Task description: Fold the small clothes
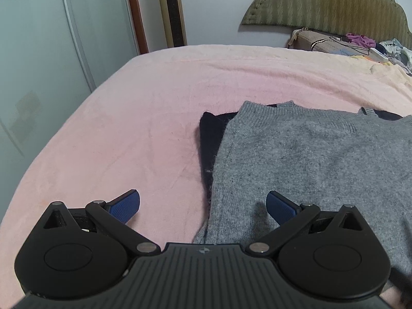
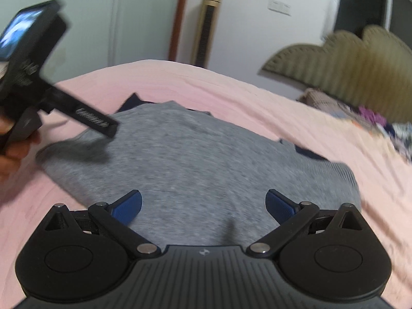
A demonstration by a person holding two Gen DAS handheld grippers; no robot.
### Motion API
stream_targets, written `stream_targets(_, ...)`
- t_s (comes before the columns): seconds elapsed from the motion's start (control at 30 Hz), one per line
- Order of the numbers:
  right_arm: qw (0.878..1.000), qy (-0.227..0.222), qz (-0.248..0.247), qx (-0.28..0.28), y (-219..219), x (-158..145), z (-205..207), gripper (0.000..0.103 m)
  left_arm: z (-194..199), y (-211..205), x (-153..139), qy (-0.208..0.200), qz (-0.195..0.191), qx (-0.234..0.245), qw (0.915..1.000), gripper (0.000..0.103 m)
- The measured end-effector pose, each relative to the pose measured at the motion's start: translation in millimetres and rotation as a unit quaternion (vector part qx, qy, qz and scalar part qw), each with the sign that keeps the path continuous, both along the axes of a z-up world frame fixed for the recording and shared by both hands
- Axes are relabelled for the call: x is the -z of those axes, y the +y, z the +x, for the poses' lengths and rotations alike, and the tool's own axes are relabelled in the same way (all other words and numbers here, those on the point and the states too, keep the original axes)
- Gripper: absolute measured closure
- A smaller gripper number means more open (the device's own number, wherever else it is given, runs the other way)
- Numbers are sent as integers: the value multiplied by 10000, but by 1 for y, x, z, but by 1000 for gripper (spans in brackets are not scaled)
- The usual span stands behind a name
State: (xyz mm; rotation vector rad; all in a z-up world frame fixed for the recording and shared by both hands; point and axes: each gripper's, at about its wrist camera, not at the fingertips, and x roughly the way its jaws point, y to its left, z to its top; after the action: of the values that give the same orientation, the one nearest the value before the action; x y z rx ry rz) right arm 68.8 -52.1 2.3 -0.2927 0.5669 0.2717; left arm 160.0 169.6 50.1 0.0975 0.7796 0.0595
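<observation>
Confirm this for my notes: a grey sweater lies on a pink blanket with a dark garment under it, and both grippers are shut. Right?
Not quite: both grippers are open. The left gripper and right gripper each show their blue pads spread apart in their own wrist views. The grey sweater, dark garment and pink blanket are as stated.

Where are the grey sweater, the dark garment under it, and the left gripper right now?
grey sweater (image 1: 309, 159): left wrist view, middle of its knit front.
dark garment (image 1: 209, 139): left wrist view, edge sticking out beside the sweater.
left gripper (image 1: 203, 206): left wrist view, open gap midway between its blue fingertips.
</observation>
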Motion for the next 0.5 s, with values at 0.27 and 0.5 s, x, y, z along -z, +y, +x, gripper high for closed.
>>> stream_targets(0.27, 9924, -284, -882, -809, 53, 17, -20, 0, 37, 39, -3, 232, -764, 11, 9968, 0)
stream_targets(0.5, 9782, -625, -1646, -1101, 99, 39, -25, 1, 88, 76, 11, 867, -2378, 279, 9670, 0)
